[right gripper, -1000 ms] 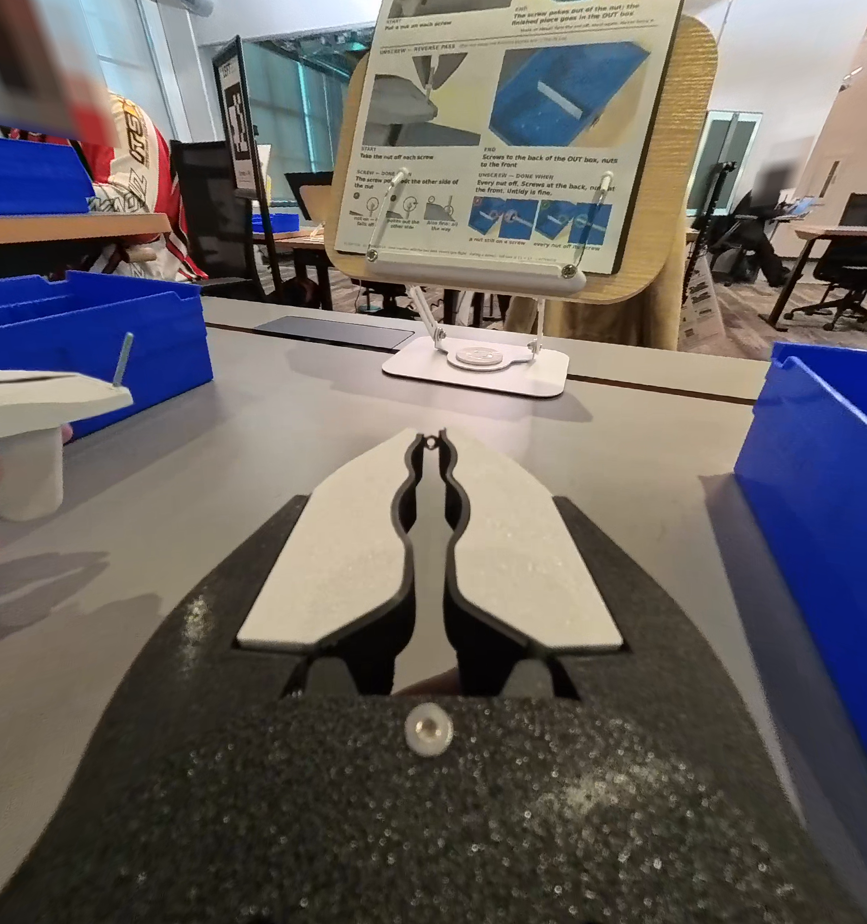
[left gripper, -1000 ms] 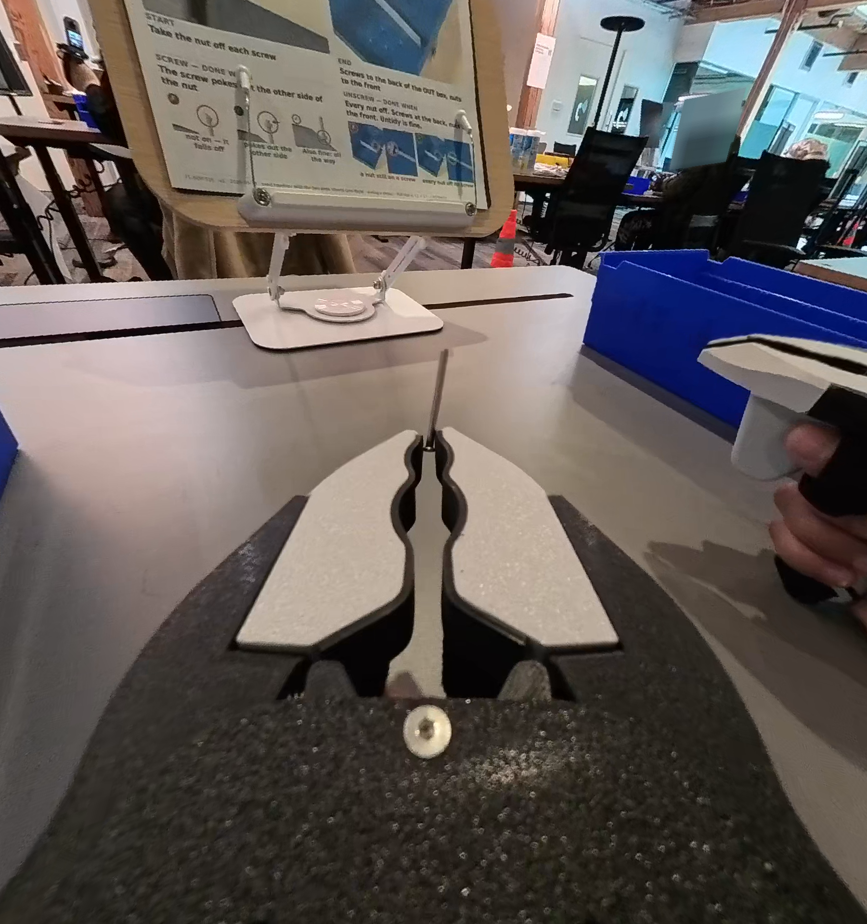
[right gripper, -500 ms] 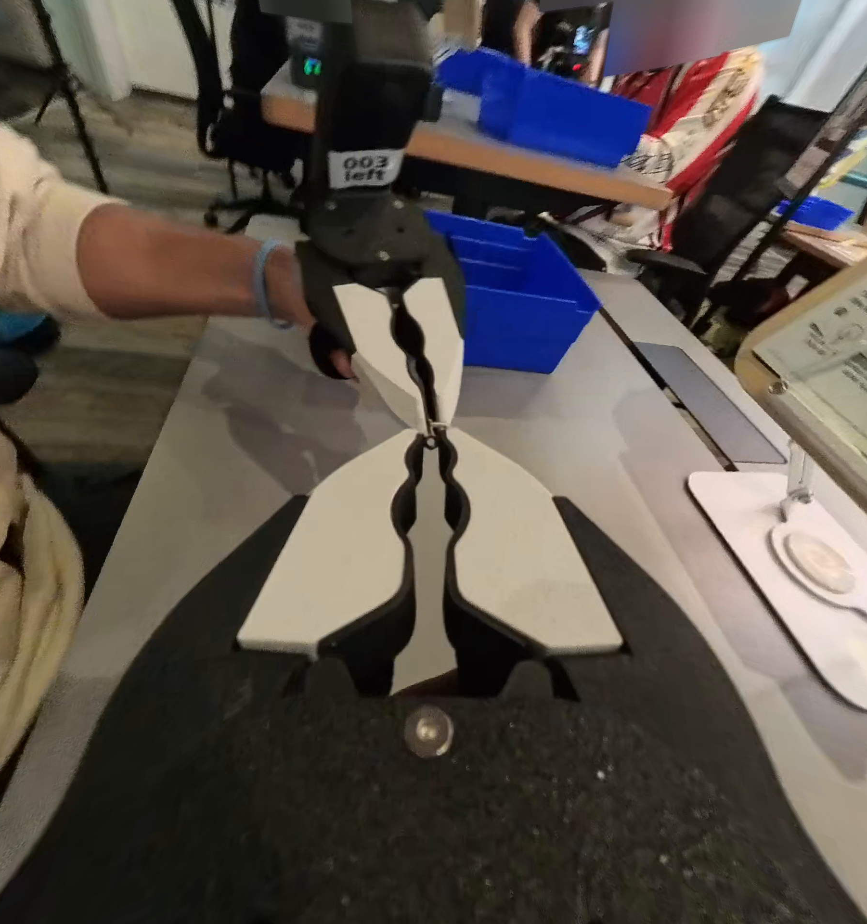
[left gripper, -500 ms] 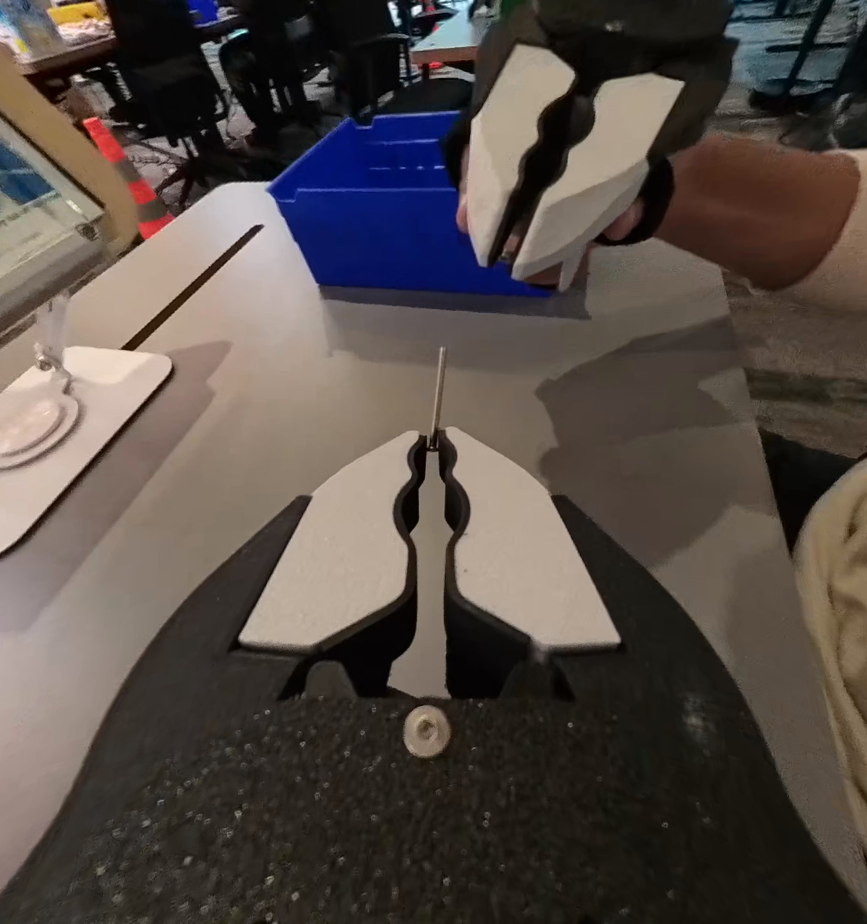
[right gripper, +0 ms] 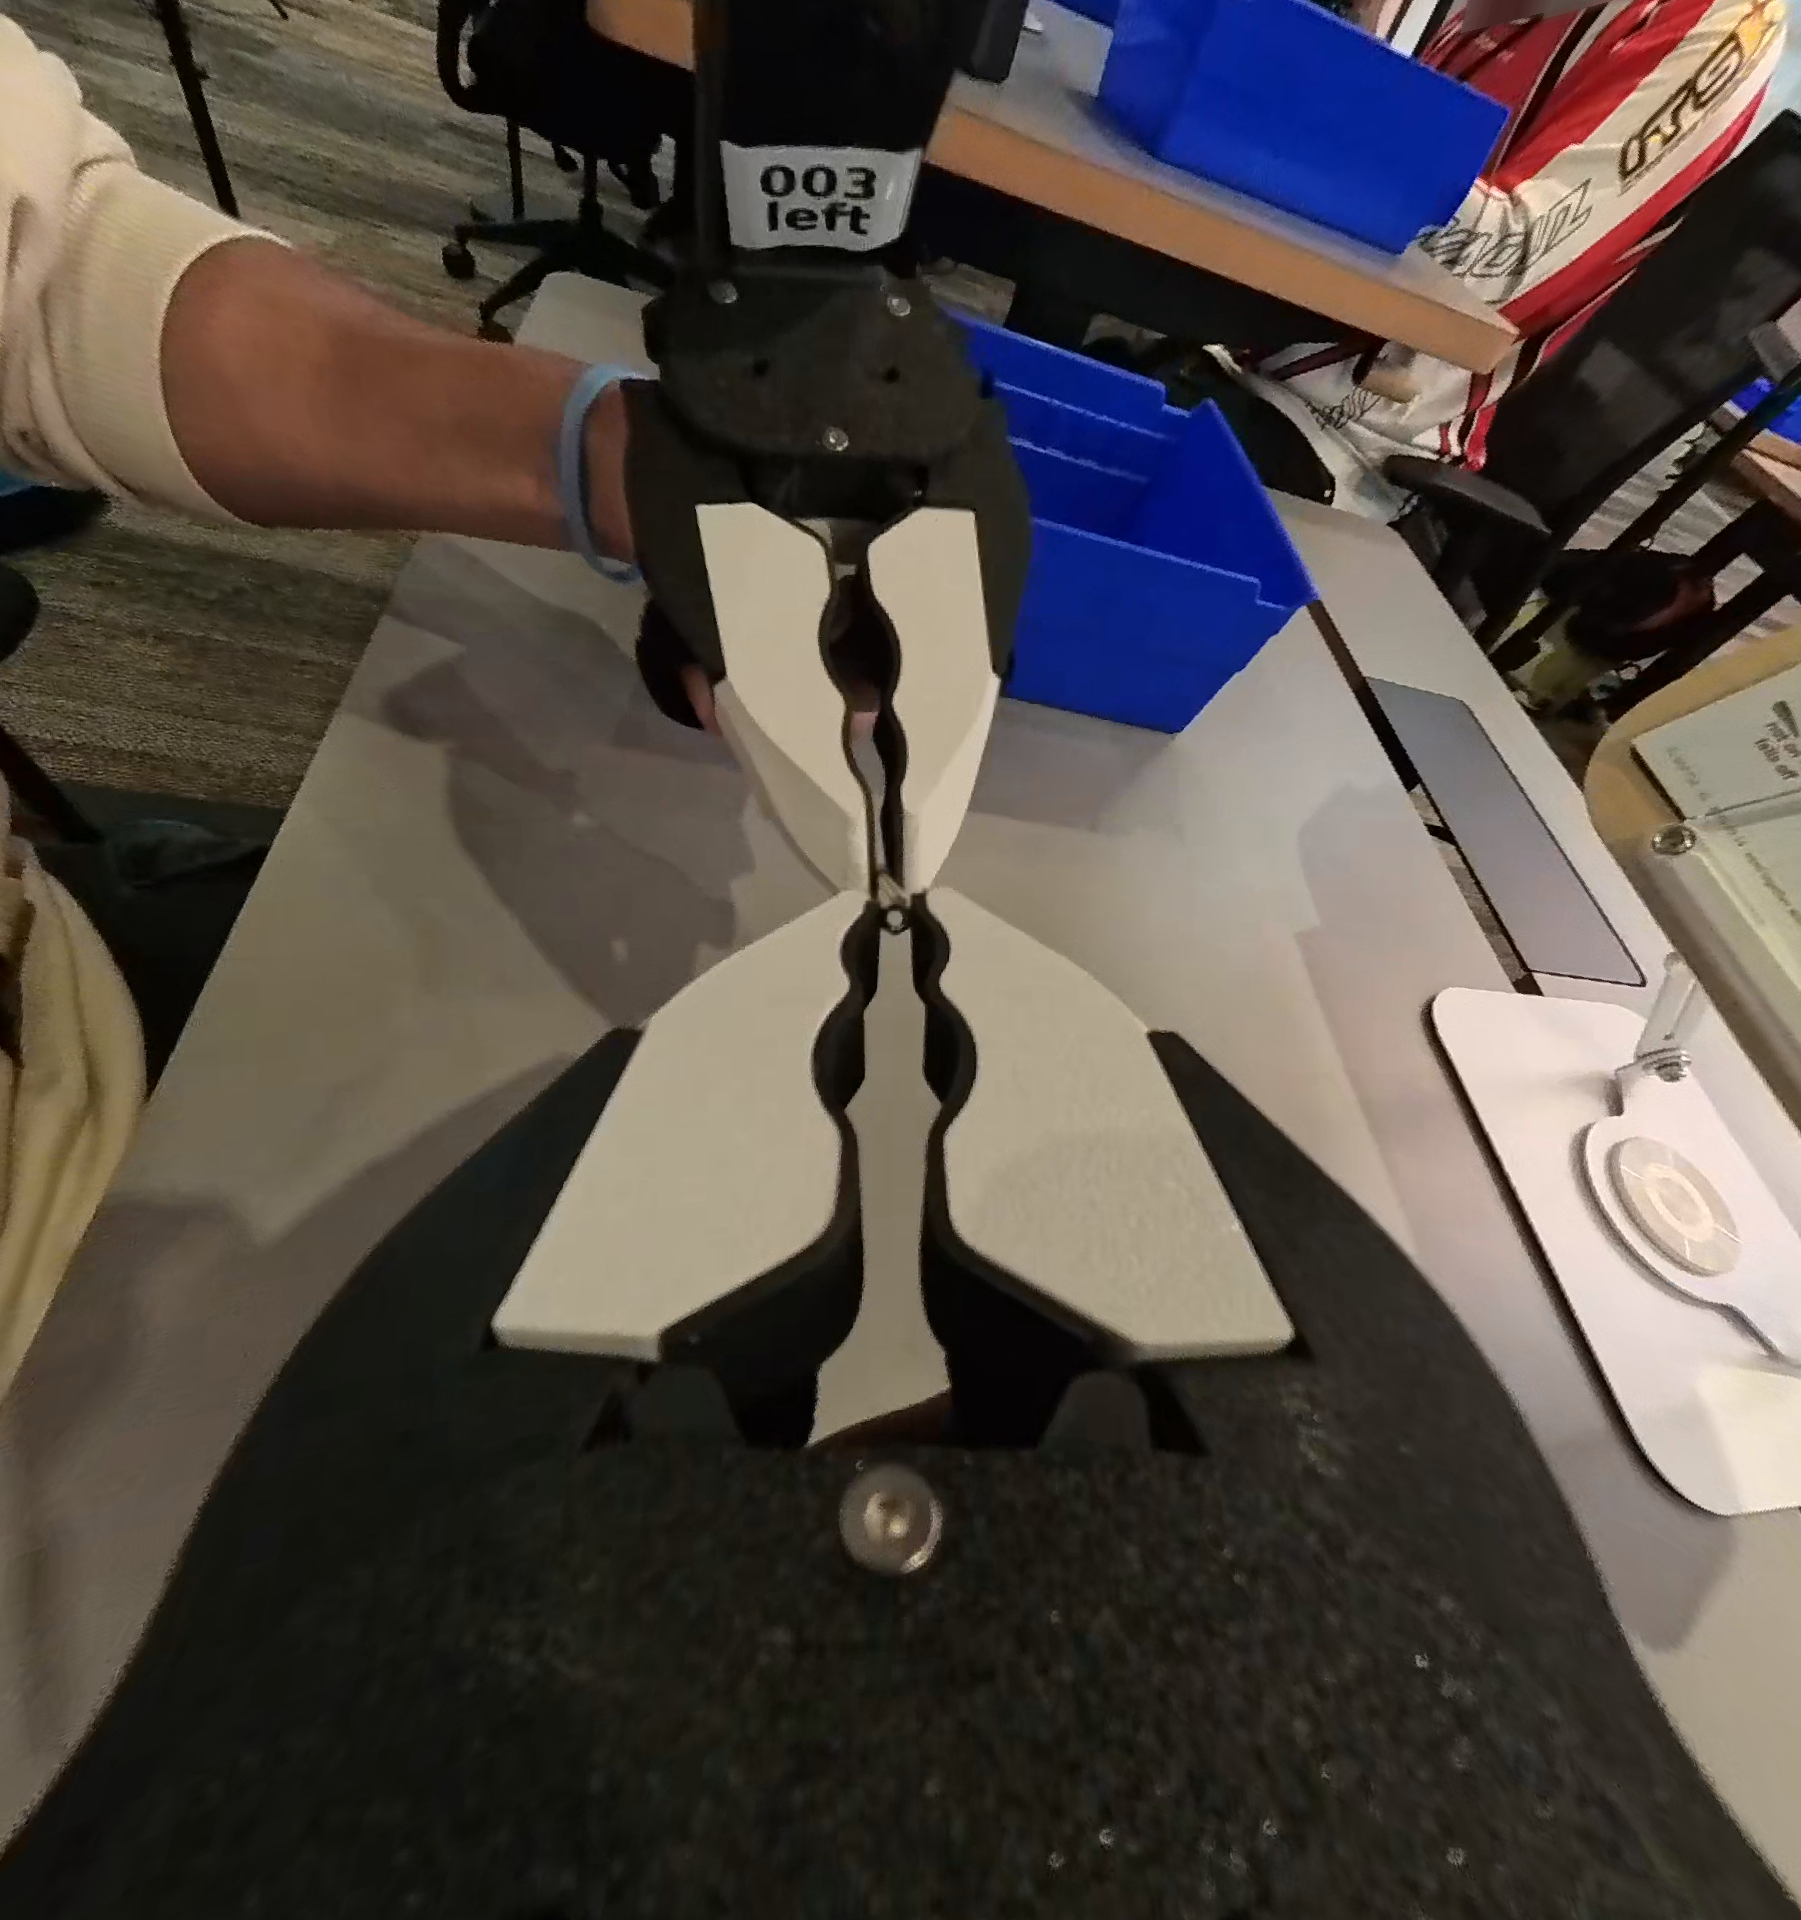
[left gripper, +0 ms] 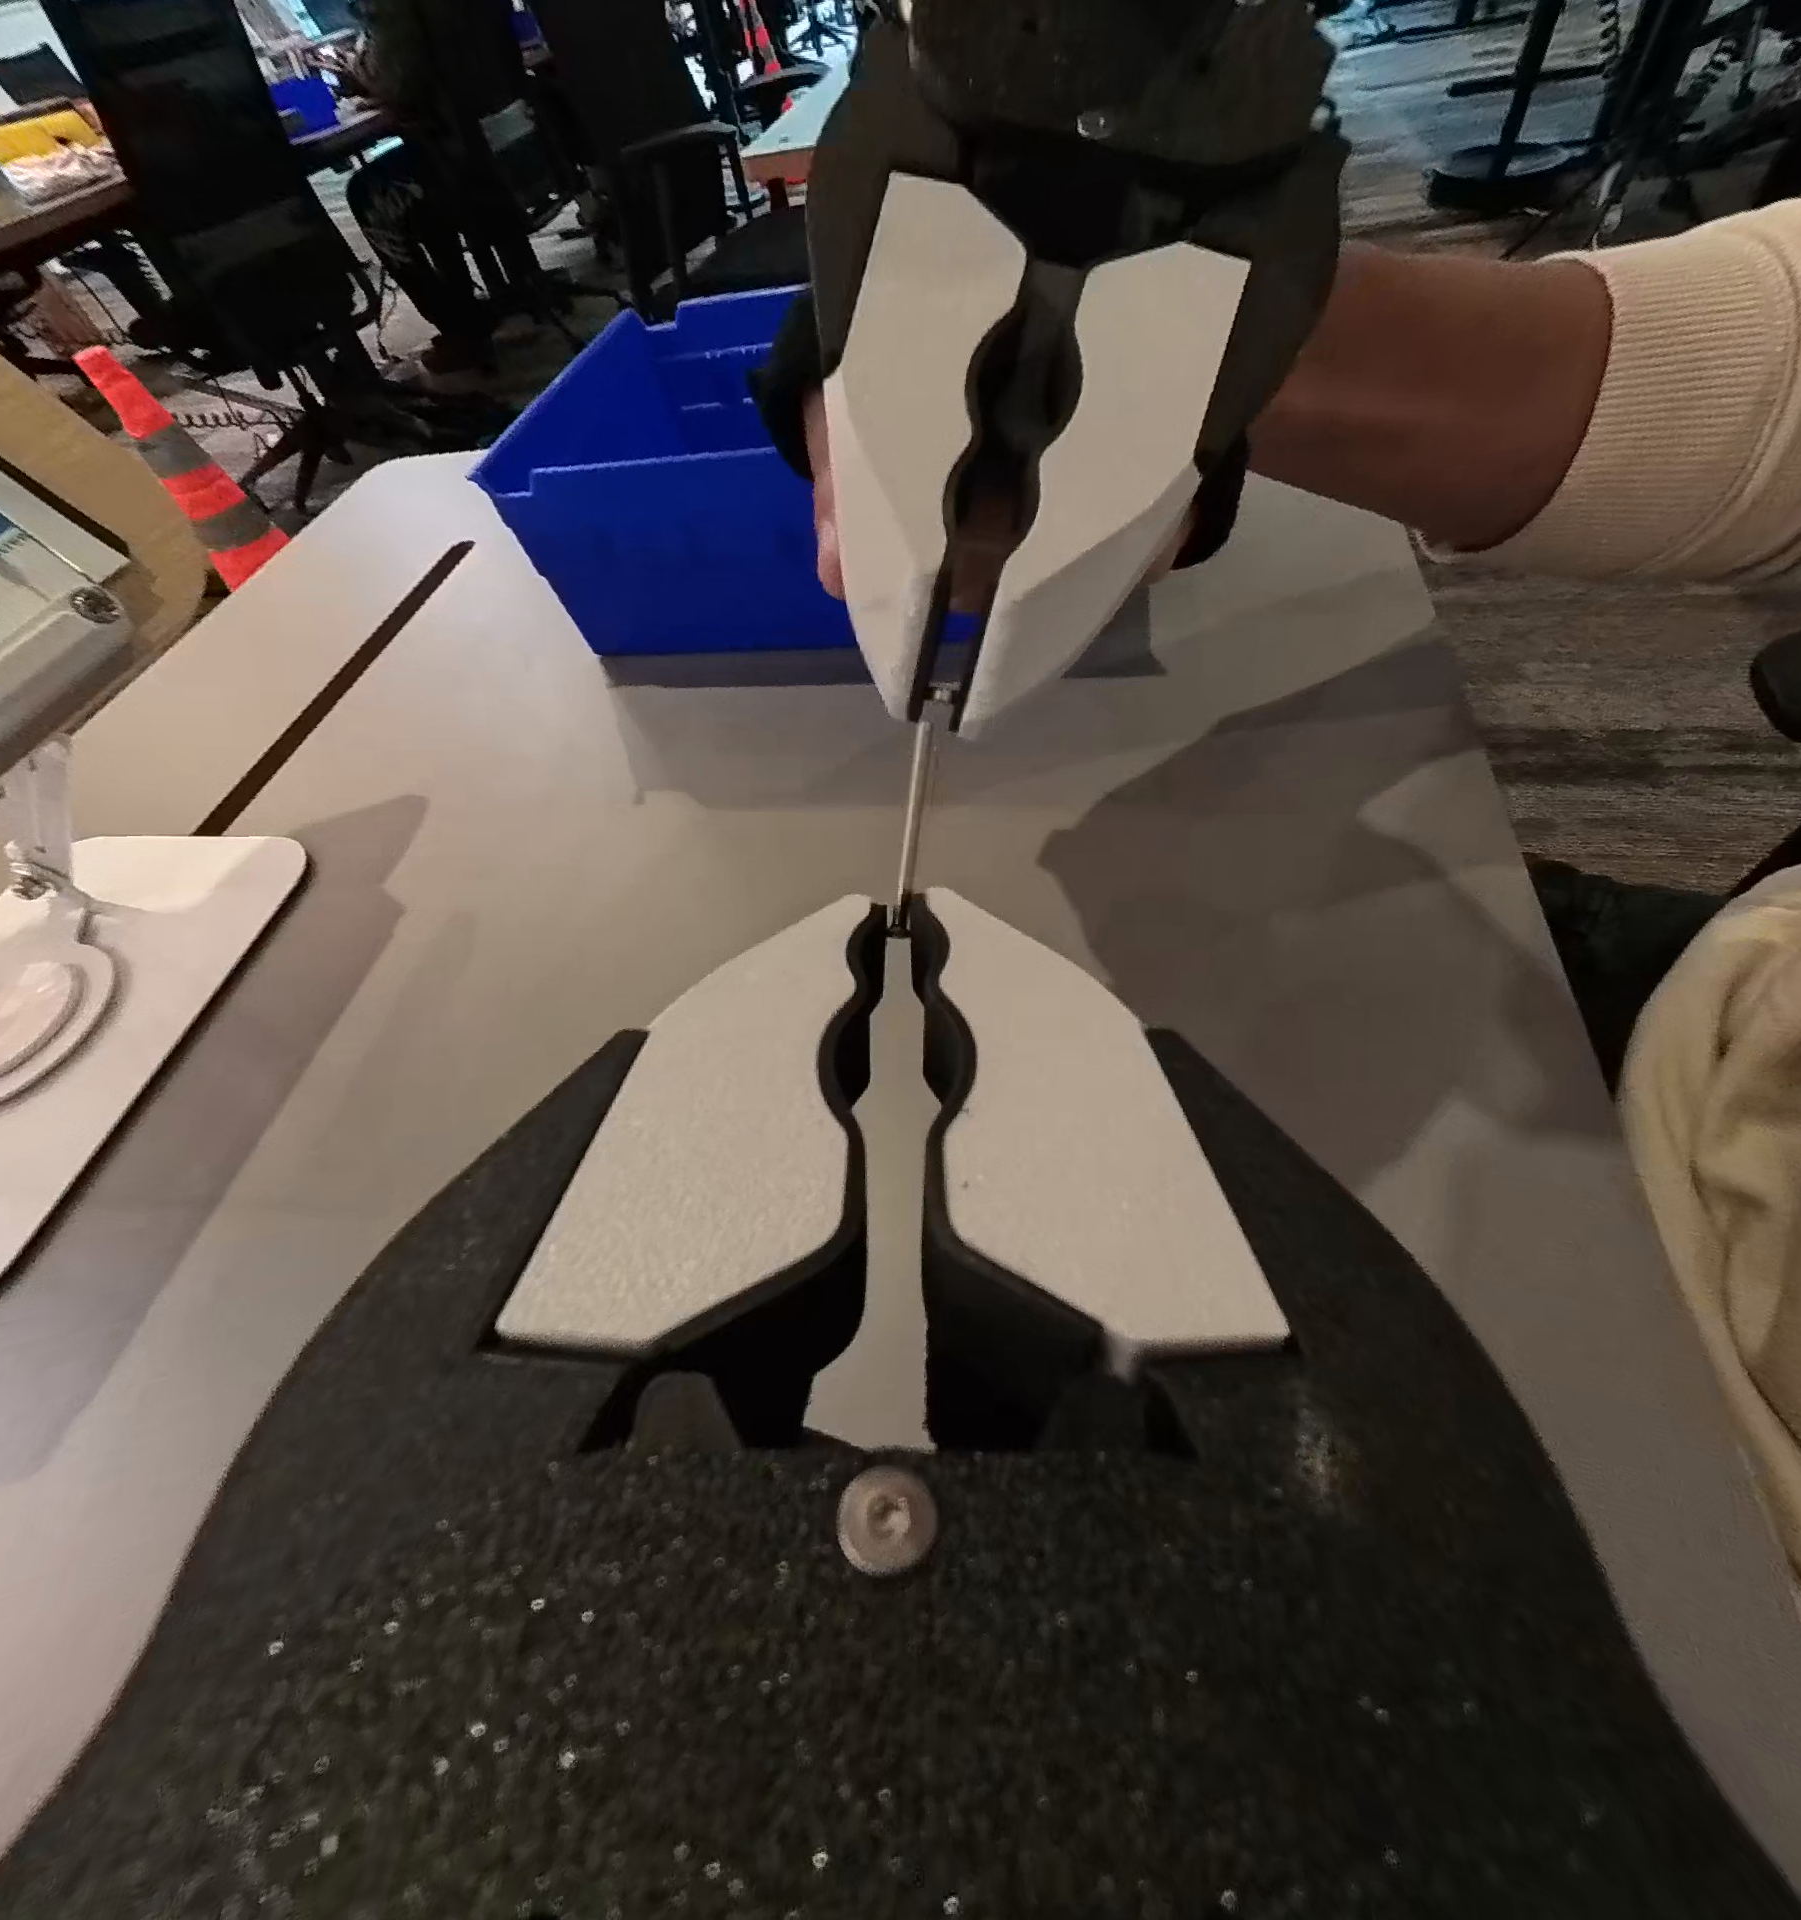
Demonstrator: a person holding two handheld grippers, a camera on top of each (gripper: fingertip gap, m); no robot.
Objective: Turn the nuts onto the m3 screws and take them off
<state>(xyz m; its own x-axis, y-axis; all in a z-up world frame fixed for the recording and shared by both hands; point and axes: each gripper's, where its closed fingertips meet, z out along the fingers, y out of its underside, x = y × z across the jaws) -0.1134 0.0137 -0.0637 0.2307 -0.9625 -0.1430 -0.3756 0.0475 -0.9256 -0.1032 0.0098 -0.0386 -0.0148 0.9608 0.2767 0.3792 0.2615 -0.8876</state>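
Screw, a thin silver M3 steel shank (left gripper: 917,821), is held by its head end in the tips of the left tool (left gripper: 898,916), whose white textured fingers are closed on it. The shank projects straight forward along the tool's axis, which leaves the free threaded end exposed and lets the person sight down it. It hangs in the air above the grey bench (left gripper: 522,790), touching nothing else below.

The right tool (left gripper: 943,701) faces the left one, tip to tip, with its fingers clamped on a small silver hex nut (left gripper: 942,694). The nut sits at the far end of the shank; whether the thread has caught cannot be told. In the right wrist view the nut (right gripper: 894,920) shows end-on between that tool's tips (right gripper: 896,922), with the left tool (right gripper: 888,883) directly beyond. Opposed, coaxial tools are judged necessary here: a fine thread cross-threads if the nut meets it tilted.

A blue plastic bin with dividers (left gripper: 657,499) stands behind the right tool, well apart from the joint; a second blue bin (right gripper: 1135,582) stands behind the left tool. A white metal stand base (left gripper: 75,1029) carrying an instruction card sits at the bench edge, clear of the work.
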